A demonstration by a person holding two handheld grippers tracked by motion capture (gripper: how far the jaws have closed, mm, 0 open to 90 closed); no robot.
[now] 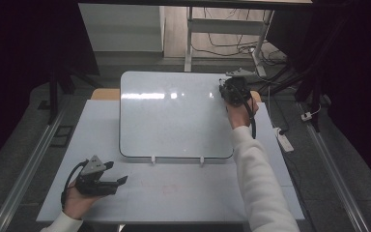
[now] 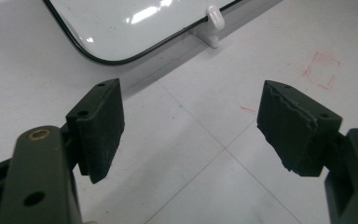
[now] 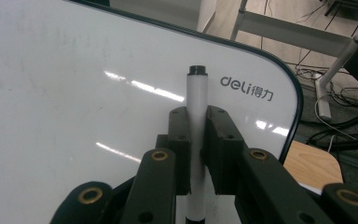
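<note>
A white marker [image 3: 196, 116] with a black tip stands clamped between the jaws of my right gripper [image 3: 197, 116], which is shut on it. That gripper [image 1: 232, 89] hovers over the far right corner of the whiteboard [image 1: 174, 113]; the board's surface [image 3: 74, 93] carries a printed brand name near the corner. My left gripper [image 1: 120, 173] rests in a hand near the table's front left, open. Its black pads [image 2: 100, 128] stand wide apart over bare table, nothing between them.
The whiteboard lies on a white table [image 1: 174, 193] with two small white clips [image 1: 152, 159] at its near edge. Faint red marks [image 2: 319, 70] are drawn on the tabletop. A power strip [image 1: 284, 140] and cables lie on the floor at the right.
</note>
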